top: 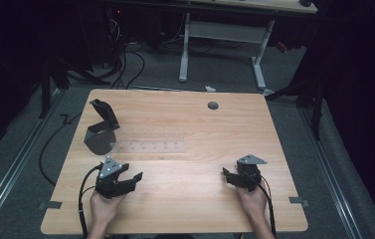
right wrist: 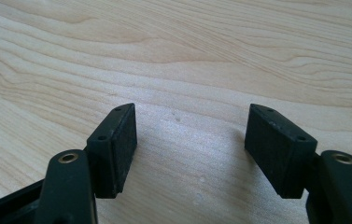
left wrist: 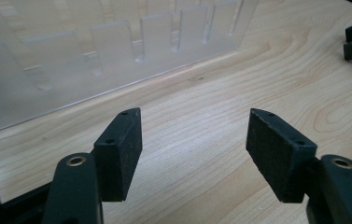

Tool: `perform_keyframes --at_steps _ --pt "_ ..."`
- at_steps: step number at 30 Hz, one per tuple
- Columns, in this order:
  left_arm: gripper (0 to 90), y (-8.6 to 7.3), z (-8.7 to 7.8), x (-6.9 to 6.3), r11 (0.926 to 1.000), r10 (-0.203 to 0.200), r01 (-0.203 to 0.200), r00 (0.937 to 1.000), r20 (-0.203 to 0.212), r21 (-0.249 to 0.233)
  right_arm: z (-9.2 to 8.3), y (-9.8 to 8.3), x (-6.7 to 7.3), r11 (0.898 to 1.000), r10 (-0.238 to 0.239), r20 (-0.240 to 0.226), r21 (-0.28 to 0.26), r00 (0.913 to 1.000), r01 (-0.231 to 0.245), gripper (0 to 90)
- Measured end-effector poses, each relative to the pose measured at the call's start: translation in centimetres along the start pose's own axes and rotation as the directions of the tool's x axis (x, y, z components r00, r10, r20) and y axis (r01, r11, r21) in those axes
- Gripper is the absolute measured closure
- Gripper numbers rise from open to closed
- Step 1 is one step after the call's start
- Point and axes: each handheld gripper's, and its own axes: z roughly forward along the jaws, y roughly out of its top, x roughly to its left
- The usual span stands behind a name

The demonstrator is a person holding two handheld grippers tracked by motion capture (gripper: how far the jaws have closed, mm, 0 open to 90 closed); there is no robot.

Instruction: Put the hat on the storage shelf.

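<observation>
Clear plastic rack [left wrist: 113, 51], see-through with upright slots, lies flat on table [top: 200, 199] just ahead of left hand-held gripper [top: 136, 178]; jaws wide apart, nothing between. Right hand-held gripper [top: 226, 174] well apart from rack, jaws wide, empty, over bare wood. Dark stand [top: 101, 130] touches rack's far-left end. Open room between grippers.

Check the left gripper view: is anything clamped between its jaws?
No: the left gripper stands open over bare table, the clear rack beyond it.
</observation>
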Motion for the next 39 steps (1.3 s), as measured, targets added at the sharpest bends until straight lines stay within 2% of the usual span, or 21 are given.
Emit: perform_keyframes --at_steps 3,10,12,17,19,23,26,35,39 --pt "36.8 -0.4 0.7 -0.2 0.9999 0.008 -0.008 1.0000 0.001 0.015 0.0 0.0 0.0 1.000 0.000 -0.001 0.000 1.0000 0.000 34.5" --pt "36.8 -1.4 1.9 -1.1 0.9957 0.067 -0.068 0.9976 0.018 0.063 0.0 0.0 0.0 1.000 0.000 -0.001 0.000 1.0000 0.000 34.5" --pt "36.8 -1.5 2.2 -1.4 0.9956 0.064 -0.065 0.9975 0.031 0.066 0.0 0.0 0.0 1.000 -0.001 -0.001 0.000 1.0000 0.001 34.5" --pt "36.8 -2.3 3.0 -1.7 0.9918 0.087 -0.089 0.9957 0.033 0.091 0.0 0.0 0.0 1.000 -0.001 -0.001 0.000 1.0000 0.001 34.5" --pt "36.7 -2.4 3.3 -1.7 0.9925 0.083 -0.086 0.9960 0.033 0.087 0.0 0.0 0.0 1.000 -0.001 -0.001 0.000 1.0000 0.001 34.5" --pt "36.8 -2.6 4.0 -1.7 0.9939 0.076 -0.078 0.9967 0.027 0.077 0.0 0.0 0.0 1.000 -0.001 -0.001 0.000 1.0000 0.001 34.5" --pt "37.4 -2.8 4.5 -1.7 0.9932 0.097 -0.098 0.9951 0.016 0.062 0.0 0.0 0.0 1.000 -0.001 -0.001 0.000 1.0000 0.001 34.5" --pt "37.7 -3.8 5.6 -1.4 0.9886 0.122 -0.119 0.9924 -0.018 0.092 0.0 0.0 0.0 1.000 -0.001 -0.001 0.000 1.0000 0.001 34.5" --pt "35.7 -4.1 5.9 -1.4 0.9832 0.141 -0.135 0.9894 -0.036 0.123 0.0 0.0 0.0 1.000 -0.001 0.000 -0.001 1.0000 0.001 34.5"
